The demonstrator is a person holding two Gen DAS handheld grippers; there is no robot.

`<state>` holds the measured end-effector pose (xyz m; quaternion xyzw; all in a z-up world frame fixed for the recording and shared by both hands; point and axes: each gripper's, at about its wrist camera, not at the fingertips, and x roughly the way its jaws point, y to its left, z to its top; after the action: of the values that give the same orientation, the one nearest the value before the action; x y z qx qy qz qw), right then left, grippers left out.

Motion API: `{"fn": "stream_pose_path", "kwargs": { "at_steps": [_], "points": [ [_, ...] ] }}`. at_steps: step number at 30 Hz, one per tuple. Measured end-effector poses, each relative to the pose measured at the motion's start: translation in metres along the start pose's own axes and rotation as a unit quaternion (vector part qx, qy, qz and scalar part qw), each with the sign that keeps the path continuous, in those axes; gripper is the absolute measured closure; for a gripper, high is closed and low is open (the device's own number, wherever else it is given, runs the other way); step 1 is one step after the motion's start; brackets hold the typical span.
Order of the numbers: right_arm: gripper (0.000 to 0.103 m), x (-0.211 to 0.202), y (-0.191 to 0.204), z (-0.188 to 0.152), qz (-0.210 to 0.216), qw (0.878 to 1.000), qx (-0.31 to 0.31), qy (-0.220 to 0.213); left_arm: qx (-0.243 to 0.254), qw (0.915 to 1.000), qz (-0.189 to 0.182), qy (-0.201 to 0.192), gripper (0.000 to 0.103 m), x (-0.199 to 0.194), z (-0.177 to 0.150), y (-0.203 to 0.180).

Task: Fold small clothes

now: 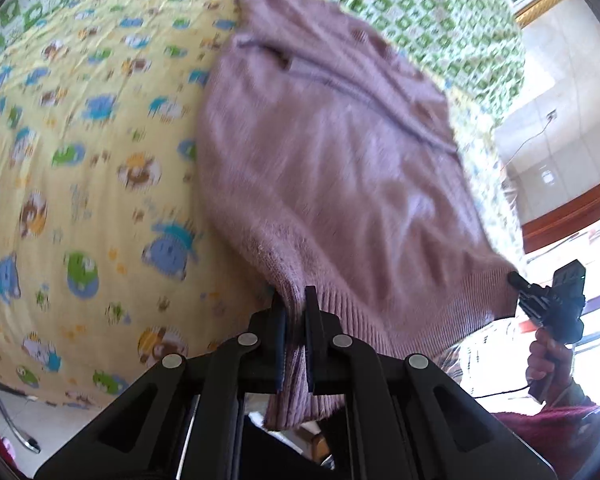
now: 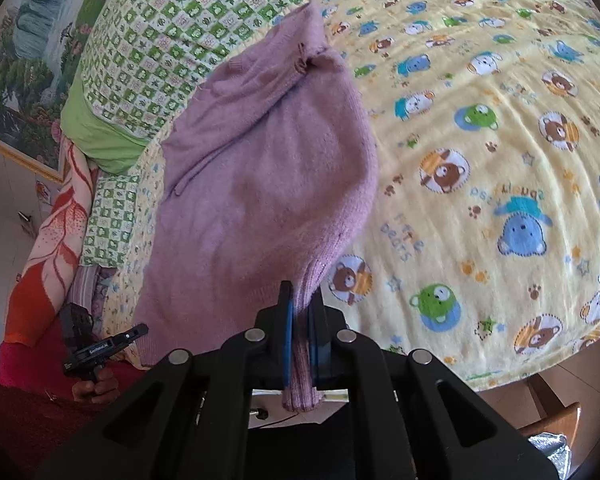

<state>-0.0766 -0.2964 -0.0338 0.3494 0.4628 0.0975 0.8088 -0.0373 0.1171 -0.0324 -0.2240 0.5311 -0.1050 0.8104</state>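
one pink sweater [image 1: 332, 168] lies spread on the bed, over one yellow bear-print blanket [image 1: 80, 152], with one green checked quilt [image 2: 172, 36] beyond it. two grippers hold its ribbed hem. the left gripper [image 1: 295, 320] has its jaws clenched on one hem corner, and the right gripper [image 2: 305, 320] has its jaws clenched on the other. both corners are lifted slightly off the blanket.
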Motion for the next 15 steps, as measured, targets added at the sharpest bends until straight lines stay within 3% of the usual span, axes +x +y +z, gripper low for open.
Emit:
{"fn": "stream_pose_path", "kwargs": {
  "at_steps": [9,15],
  "points": [
    [0.096,-0.015,0.033,0.050,0.065,0.996,0.001,-0.055,-0.001,0.9962,-0.047,-0.073,0.098,-0.021,0.067,-0.027],
    [0.096,-0.008,0.057,0.100,0.090,0.992,-0.020,-0.085,-0.003,0.9919,-0.049,-0.117,0.098,-0.020,0.129,-0.035]
  ]
}}
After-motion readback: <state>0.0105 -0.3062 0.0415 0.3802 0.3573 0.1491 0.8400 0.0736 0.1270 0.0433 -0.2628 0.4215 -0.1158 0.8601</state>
